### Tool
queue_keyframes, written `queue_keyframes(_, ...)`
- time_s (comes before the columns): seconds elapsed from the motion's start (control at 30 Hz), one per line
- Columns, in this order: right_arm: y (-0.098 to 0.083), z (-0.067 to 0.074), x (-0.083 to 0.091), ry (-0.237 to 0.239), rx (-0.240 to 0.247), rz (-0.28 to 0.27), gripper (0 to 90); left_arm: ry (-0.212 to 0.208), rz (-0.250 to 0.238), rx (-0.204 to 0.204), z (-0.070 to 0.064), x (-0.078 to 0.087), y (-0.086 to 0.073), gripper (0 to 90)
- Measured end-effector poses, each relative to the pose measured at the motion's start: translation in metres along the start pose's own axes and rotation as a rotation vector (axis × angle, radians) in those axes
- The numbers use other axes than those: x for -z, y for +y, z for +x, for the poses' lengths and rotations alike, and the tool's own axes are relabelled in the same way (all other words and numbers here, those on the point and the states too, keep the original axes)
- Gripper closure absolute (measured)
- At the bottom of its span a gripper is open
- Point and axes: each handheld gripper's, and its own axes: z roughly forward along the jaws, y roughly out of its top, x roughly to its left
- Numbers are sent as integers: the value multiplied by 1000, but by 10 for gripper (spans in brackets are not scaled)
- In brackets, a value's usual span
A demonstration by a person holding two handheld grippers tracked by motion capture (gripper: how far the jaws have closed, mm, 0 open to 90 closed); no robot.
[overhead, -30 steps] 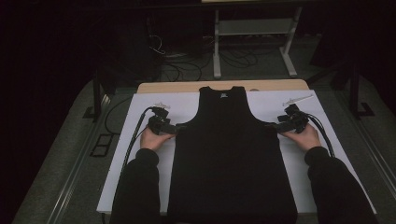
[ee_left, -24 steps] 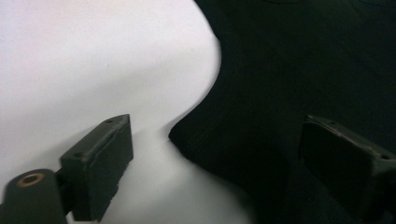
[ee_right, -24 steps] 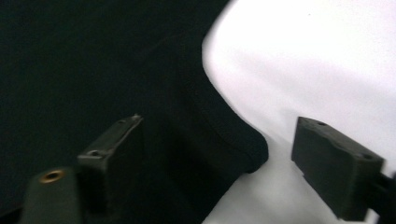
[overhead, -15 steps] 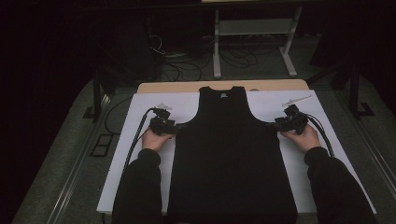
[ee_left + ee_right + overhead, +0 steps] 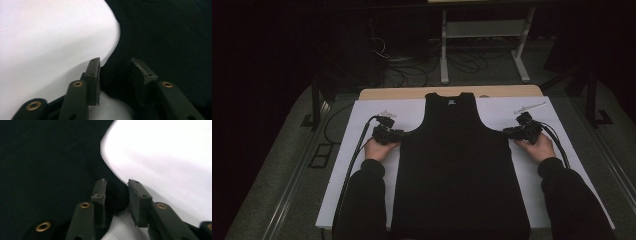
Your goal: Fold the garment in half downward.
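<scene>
A black tank top (image 5: pixel 457 165) lies flat, neck away from me, on a white sheet (image 5: pixel 357 170). My left gripper (image 5: pixel 404 133) sits at the left armhole's bottom corner. In the left gripper view its jaws (image 5: pixel 113 62) have just been closing; the edge of the tank top (image 5: pixel 170 37) lies between them with a gap still showing. My right gripper (image 5: pixel 507 132) is at the right armhole's corner. Its jaws (image 5: pixel 117 182) have also been closing, and a small bulge of the tank top (image 5: pixel 45 157) is pinched between the pads.
The white sheet covers a wooden table (image 5: pixel 412 93) whose far edge shows behind the neckline. Cables (image 5: pixel 354 160) trail from both grippers along the sheet's sides. A metal stand (image 5: pixel 482 45) and loose cords sit on the dark floor beyond.
Both pairs of jaws have narrowed around the armhole corners. The hands and the tank top have kept their places.
</scene>
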Motion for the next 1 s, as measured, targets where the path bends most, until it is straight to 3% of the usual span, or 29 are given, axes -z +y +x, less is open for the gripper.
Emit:
queue_keyframes(0.2, 0, 0, -1, 21, 10, 9, 792, 17, -15, -23, -4, -4, -1, 741)
queue_keyframes(0.37, 0, 0, 0, 30, 9, 12, 815, 31, -9, -50, -6, -5, -1, 824)
queue_keyframes(0.67, 0, -1, 1, 43, -5, 7, 819, 34, 0, -39, -6, -2, 0, 839)
queue_keyframes(1.0, 1, 0, 5, 49, -8, -6, 822, 38, -37, -43, -7, 11, 5, 839)
